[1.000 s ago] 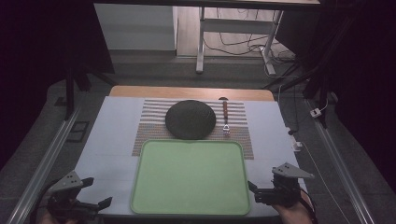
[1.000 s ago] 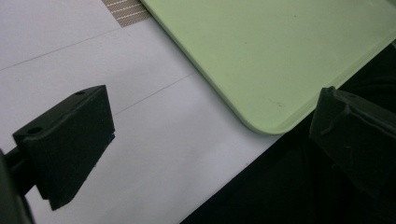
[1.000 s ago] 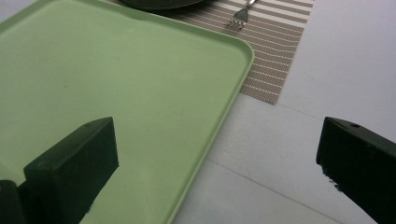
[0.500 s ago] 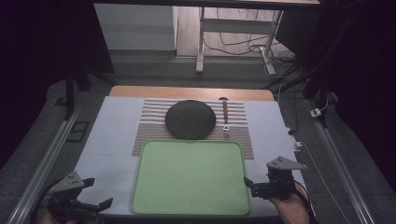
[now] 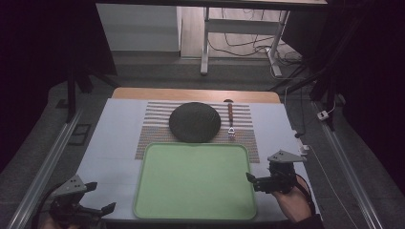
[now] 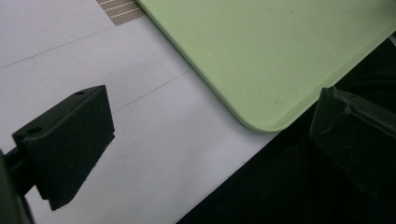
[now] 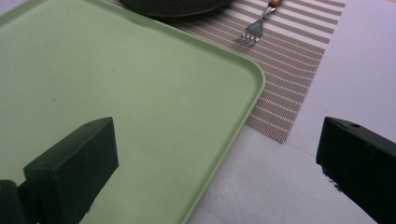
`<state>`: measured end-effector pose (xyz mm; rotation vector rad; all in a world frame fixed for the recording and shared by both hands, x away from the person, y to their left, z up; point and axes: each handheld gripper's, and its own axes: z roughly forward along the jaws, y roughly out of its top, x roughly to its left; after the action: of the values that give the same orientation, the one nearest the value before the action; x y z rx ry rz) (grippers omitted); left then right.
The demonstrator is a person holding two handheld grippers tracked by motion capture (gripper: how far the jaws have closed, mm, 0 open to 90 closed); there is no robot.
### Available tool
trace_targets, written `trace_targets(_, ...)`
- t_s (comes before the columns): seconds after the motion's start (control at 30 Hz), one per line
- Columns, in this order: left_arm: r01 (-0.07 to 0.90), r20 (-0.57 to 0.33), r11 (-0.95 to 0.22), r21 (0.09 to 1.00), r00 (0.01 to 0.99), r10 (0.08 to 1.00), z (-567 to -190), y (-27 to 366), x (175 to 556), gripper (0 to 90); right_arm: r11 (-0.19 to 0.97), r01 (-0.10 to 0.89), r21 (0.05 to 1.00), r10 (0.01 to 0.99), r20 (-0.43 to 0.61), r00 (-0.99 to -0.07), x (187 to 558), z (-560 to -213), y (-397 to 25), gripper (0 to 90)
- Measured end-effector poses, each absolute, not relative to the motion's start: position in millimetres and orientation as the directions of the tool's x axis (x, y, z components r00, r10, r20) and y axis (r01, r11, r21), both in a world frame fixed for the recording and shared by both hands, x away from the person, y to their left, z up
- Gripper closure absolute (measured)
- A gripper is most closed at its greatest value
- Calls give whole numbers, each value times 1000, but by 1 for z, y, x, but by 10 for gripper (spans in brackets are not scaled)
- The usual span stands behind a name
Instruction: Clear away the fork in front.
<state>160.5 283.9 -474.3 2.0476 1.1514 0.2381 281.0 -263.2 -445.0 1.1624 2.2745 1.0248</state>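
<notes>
A light green tray point(image 5: 196, 179) lies empty at the table's near middle. Behind it a dark round plate point(image 5: 195, 121) rests on a striped placemat point(image 5: 246, 143), with a fork point(image 5: 230, 119) to its right. My left gripper point(image 5: 102, 196) hovers open at the near left corner of the table; in the left gripper view point(image 6: 210, 144) the tray's near corner point(image 6: 261, 70) lies between the spread jaws. My right gripper point(image 5: 253, 180) is open at the tray's right edge. In the right gripper view point(image 7: 215, 163) the tray's far right corner point(image 7: 140, 93), placemat point(image 7: 289, 70) and fork point(image 7: 254, 29) show ahead.
A white sheet point(image 5: 114, 138) covers the tabletop, with a wooden strip point(image 5: 191, 94) along the far edge. Metal rails point(image 5: 45, 164) run down both sides of the table. Table legs and cables stand on the floor beyond.
The right gripper has shifted left and slightly forward, closer to the tray's right edge. The left gripper has stayed nearly still.
</notes>
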Motion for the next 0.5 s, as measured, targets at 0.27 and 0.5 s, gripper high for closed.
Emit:
trace_targets(0.27,657,-208,-290,696,571,794,-475,286,161,0,414,525,744,810,-39,-585,297,-444,-256,0)
trace_targets(0.5,660,-214,-283,696,567,796,-475,286,162,0,448,520,727,796,-60,-602,314,-445,-245,0)
